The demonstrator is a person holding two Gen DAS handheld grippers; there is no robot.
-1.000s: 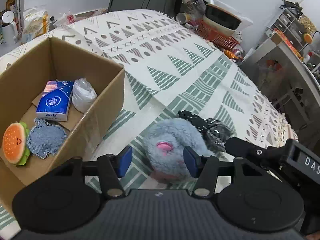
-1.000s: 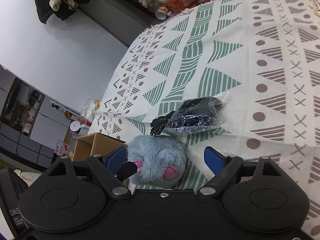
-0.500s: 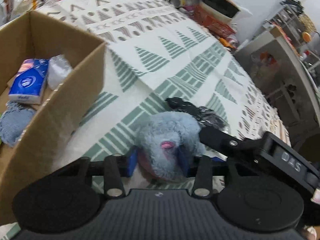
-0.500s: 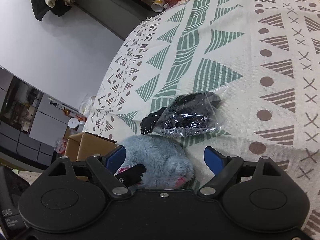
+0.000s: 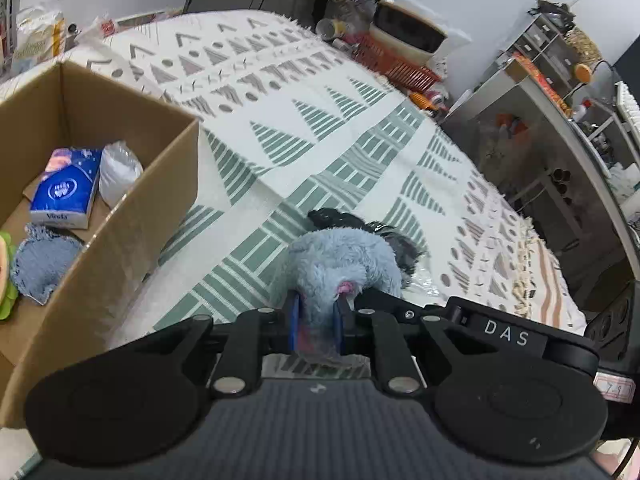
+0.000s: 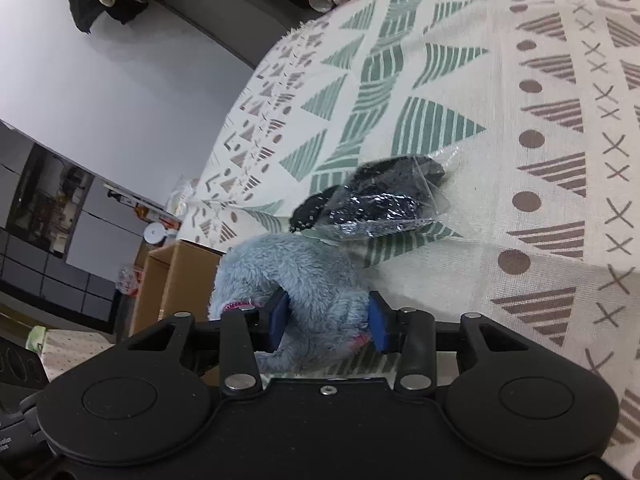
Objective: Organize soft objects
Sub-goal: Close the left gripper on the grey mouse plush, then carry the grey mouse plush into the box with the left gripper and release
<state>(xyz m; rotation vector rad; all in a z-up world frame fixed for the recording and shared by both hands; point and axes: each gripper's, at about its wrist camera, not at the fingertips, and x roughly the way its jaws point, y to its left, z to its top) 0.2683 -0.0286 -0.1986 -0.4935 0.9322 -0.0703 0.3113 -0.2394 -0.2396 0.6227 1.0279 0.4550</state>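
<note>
A fluffy blue plush toy [image 5: 340, 264] with a pink spot lies on the patterned cloth [image 5: 320, 148], right of an open cardboard box [image 5: 132, 236]. My left gripper [image 5: 316, 320] is shut on the toy's near end, its blue pads squeezed into the fur. In the right wrist view, my right gripper [image 6: 329, 322] has its blue pads pressed into both sides of the same plush toy [image 6: 296, 272]. Just behind the toy lies a black item in a clear plastic bag [image 6: 376, 204]. The right gripper's black body [image 5: 500, 336] shows beside the left one.
The box holds a blue tissue pack [image 5: 66, 188], a white bag [image 5: 118, 172], a denim pad [image 5: 44, 264] and part of a burger plush [image 5: 4, 264]. An orange basket [image 5: 396, 64] and a cluttered shelf [image 5: 560, 92] stand past the cloth's far edge.
Both grippers moved in onto the plush toy and went from open to closed around it. The left one pinched its near end first; the right one closed after.
</note>
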